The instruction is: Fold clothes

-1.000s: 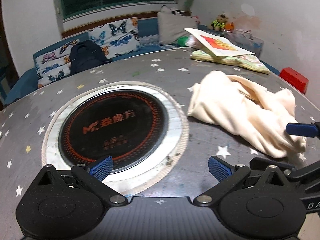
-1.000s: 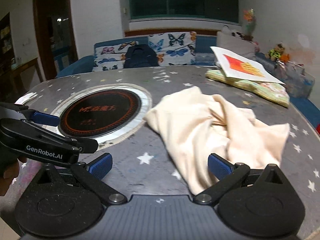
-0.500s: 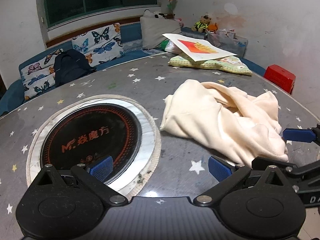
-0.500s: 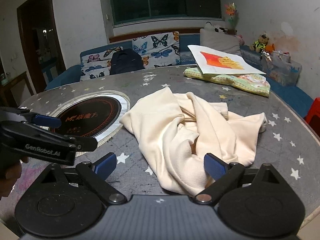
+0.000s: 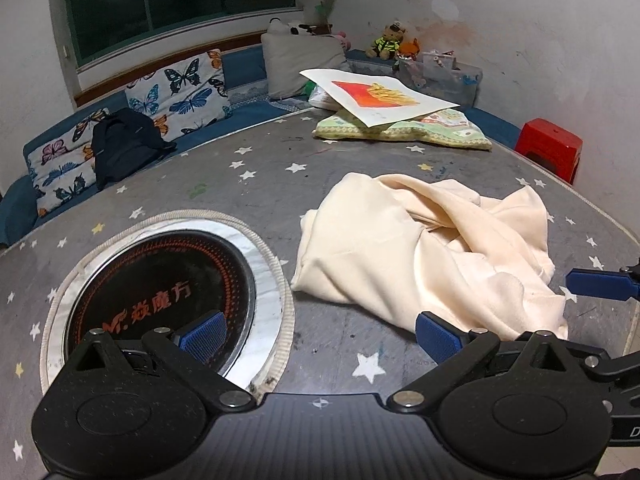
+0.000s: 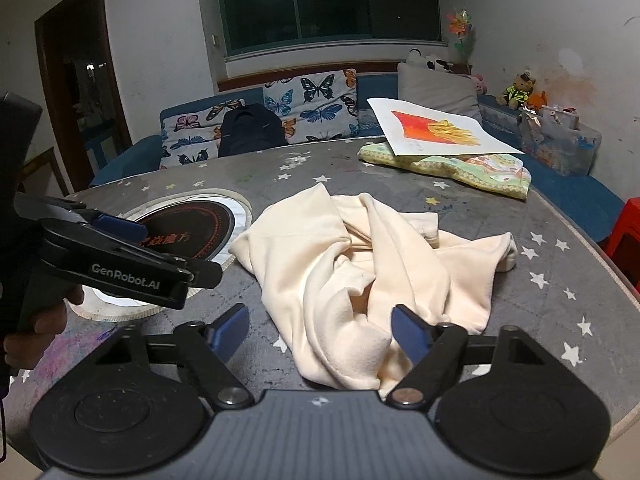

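A crumpled cream garment (image 5: 424, 248) lies in a heap on the round grey star-patterned table (image 5: 260, 184); it also shows in the right wrist view (image 6: 360, 272). My left gripper (image 5: 320, 330) is open and empty, at the table's near edge, left of the garment's near corner. My right gripper (image 6: 320, 326) is open and empty, its fingers either side of the garment's near folds, just short of them. The left gripper shows at the left of the right wrist view (image 6: 120, 256). The right gripper's blue fingertips (image 5: 596, 284) show at the right of the left wrist view.
A round black induction hob (image 5: 160, 288) with a white ring is set in the table left of the garment. A folded patterned cloth (image 5: 404, 128) with a printed sheet (image 5: 376, 96) lies at the far side. A sofa with cushions and a dark backpack (image 5: 124, 144) stands behind. A red stool (image 5: 548, 148) stands at the right.
Both grippers have pulled back and risen a little, and the left one has turned right toward the garment. The garment has not moved. Both stay open.
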`<move>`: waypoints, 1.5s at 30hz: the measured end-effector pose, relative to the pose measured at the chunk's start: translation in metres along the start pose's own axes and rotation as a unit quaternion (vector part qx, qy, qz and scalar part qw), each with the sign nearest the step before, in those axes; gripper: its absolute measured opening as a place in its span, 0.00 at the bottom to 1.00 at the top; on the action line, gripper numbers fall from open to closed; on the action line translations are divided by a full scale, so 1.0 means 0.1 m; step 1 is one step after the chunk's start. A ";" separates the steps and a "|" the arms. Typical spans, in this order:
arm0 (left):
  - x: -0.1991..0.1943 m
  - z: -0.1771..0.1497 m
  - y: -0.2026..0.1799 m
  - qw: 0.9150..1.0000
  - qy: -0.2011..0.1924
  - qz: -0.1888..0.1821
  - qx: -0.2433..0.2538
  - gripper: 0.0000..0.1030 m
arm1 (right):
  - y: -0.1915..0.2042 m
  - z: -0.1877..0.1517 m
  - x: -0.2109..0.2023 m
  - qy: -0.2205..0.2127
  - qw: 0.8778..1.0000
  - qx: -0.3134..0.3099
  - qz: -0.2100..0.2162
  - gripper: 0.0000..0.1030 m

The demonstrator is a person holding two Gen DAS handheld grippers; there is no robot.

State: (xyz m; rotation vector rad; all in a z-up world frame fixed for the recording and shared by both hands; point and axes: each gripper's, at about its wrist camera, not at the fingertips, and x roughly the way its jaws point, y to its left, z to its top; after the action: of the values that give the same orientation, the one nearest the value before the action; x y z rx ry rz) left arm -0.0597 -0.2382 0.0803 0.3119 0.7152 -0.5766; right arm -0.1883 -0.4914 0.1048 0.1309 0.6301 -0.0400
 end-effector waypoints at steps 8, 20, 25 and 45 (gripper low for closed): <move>0.06 0.10 -0.02 1.000 -0.003 0.005 0.009 0.99 | 0.01 0.06 0.16 0.004 1.000 -0.014 0.007 0.66; 0.18 0.15 0.00 1.000 0.002 0.014 0.014 0.99 | 0.13 0.13 0.40 0.010 0.999 -0.040 0.027 0.55; 0.23 0.18 0.02 1.000 0.002 0.015 0.013 0.98 | 0.12 0.15 0.53 0.017 0.999 -0.042 0.028 0.48; 0.35 0.28 0.24 1.000 0.006 0.023 -0.005 0.96 | 0.18 0.22 0.82 0.024 0.998 -0.045 0.037 0.19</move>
State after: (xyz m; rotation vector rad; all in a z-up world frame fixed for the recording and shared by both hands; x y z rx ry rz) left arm -0.0092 -0.2455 0.0780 0.3215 0.7206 -0.5265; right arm -0.1077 -0.4766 0.0761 0.0675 0.6724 0.0636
